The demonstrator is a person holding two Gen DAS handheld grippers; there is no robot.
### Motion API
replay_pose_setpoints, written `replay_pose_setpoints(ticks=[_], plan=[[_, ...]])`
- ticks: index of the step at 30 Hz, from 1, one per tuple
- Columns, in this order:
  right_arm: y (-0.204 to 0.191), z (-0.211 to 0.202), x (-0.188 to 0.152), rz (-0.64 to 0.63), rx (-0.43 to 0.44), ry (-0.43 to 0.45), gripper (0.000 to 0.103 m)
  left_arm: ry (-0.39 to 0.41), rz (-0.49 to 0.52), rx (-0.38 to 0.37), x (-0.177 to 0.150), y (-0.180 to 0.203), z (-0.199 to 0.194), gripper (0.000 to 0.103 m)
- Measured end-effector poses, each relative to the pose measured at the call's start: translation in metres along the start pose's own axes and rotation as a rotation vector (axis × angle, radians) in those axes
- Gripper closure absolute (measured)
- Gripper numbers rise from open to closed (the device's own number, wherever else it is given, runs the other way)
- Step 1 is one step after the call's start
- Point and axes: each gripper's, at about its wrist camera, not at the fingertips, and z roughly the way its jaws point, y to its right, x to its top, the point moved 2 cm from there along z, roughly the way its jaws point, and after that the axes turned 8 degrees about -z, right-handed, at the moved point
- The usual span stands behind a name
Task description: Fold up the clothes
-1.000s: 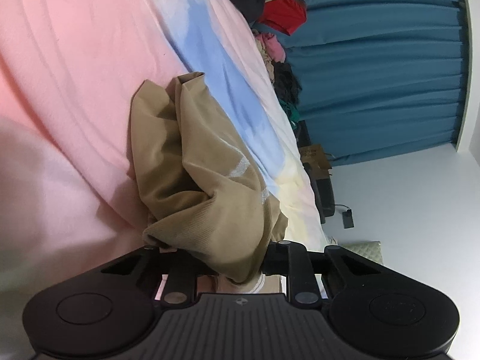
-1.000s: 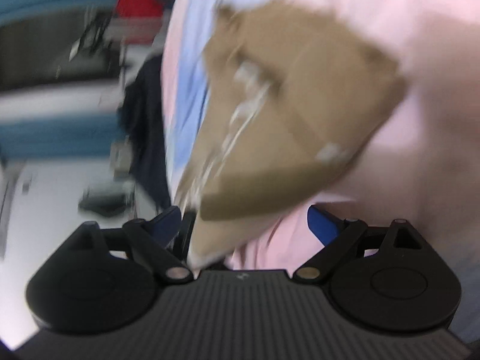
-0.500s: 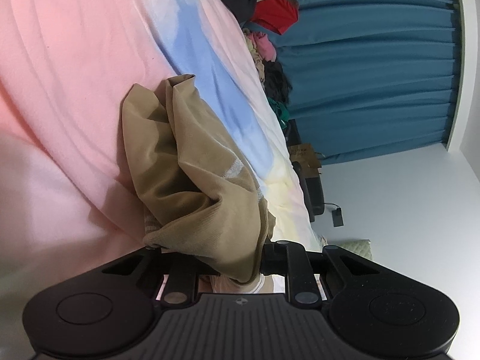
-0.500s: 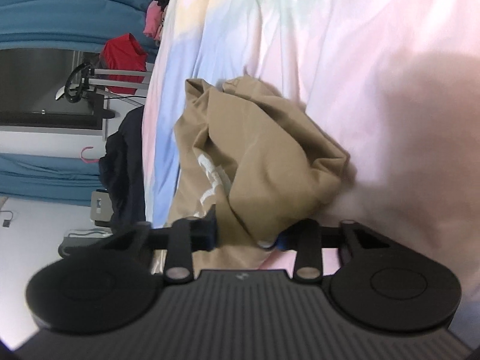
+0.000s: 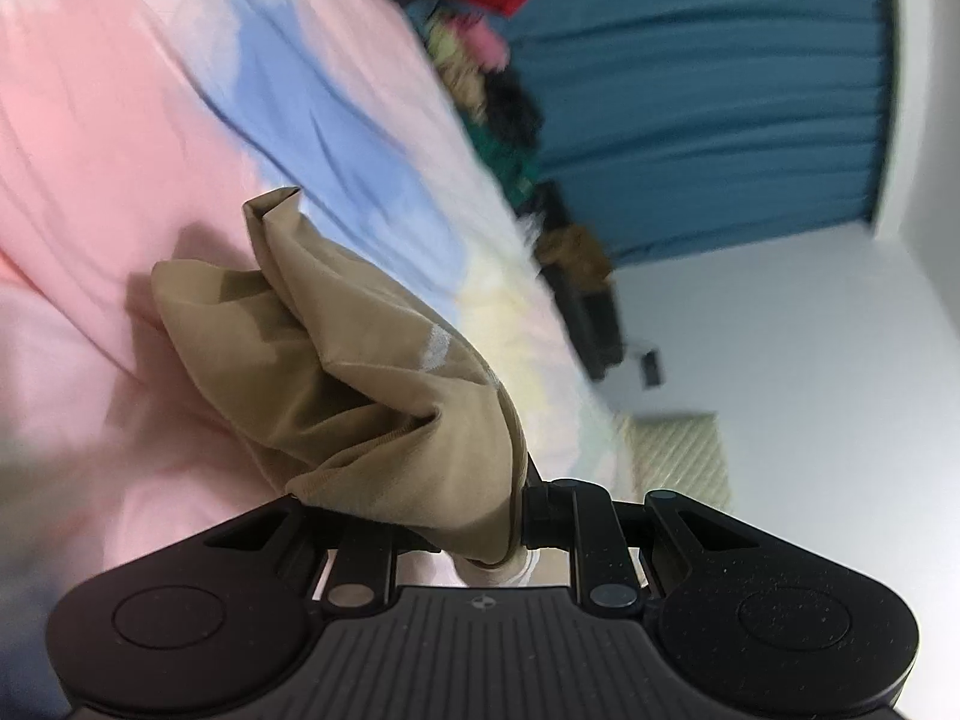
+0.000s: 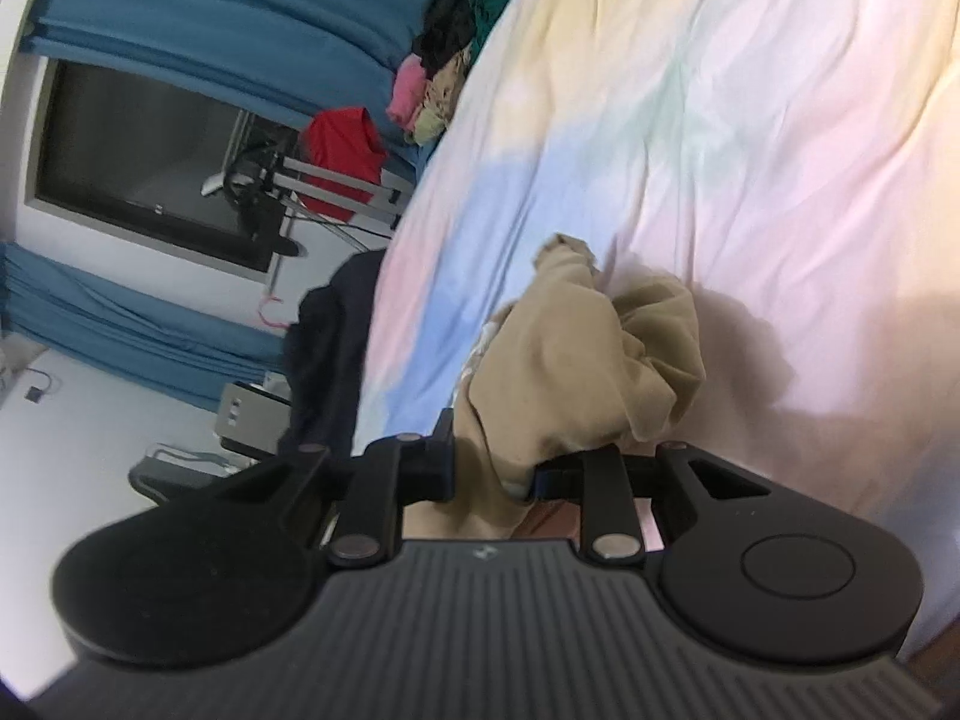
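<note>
holding a bunched tan garment (image 5: 360, 396) over the pastel bedsheet (image 5: 120, 120): left gripper (image 5: 480, 525) clamped on it, right gripper (image 6: 492, 474) closing on another fold. pickup step, by the look of it; next, spread it flat.

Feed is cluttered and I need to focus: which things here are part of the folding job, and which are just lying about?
In the job:
- tan garment, gripped by both
- left tongs
- right tongs
- pastel bedsheet

Lying about:
- red garment
- clothes heap
- blue curtain

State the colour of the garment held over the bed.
Tan, a plain khaki-beige garment; it shows best in the left wrist view.
</note>
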Motion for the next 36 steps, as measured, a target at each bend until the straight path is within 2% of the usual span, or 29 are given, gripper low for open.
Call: replay_pose_setpoints(ticks=[5, 10, 12, 14, 17, 20, 22, 25, 29, 32, 36], plan=[[-0.002, -0.011, 0.05, 0.03, -0.012, 0.017, 0.078, -0.055, 0.015, 0.064, 0.019, 0.063, 0.056, 0.082], [-0.003, 0.002, 0.14, 0.022, -0.08, 0.095, 0.078, -0.068, 0.105, 0.091, 0.043, 0.138, 0.16, 0.082], [-0.011, 0.008, 0.183, -0.03, -0.112, 0.143, 0.078, -0.07, 0.131, 0.073, 0.051, 0.169, 0.204, 0.082], [-0.019, 0.015, 0.226, -0.097, -0.133, 0.199, 0.078, -0.06, 0.156, 0.023, 0.057, 0.199, 0.246, 0.082], [-0.024, 0.028, 0.28, -0.172, -0.157, 0.275, 0.078, -0.019, 0.22, -0.014, 0.07, 0.236, 0.305, 0.082], [-0.017, 0.044, 0.317, -0.213, -0.184, 0.331, 0.078, -0.015, 0.241, 0.002, 0.079, 0.242, 0.36, 0.082], [0.0, 0.06, 0.324, -0.23, -0.217, 0.336, 0.078, -0.023, 0.263, 0.028, 0.081, 0.235, 0.392, 0.082], [0.04, 0.084, 0.314, -0.21, -0.26, 0.283, 0.077, -0.058, 0.338, 0.102, 0.079, 0.196, 0.424, 0.082], [0.091, 0.105, 0.274, -0.215, -0.315, 0.177, 0.077, -0.126, 0.385, 0.16, 0.066, 0.131, 0.432, 0.082], [0.117, 0.101, 0.239, -0.202, -0.32, 0.159, 0.078, -0.159, 0.439, 0.181, 0.053, 0.099, 0.432, 0.082], [0.142, 0.099, 0.203, -0.145, -0.328, 0.114, 0.078, -0.162, 0.496, 0.229, 0.035, 0.066, 0.432, 0.079]])
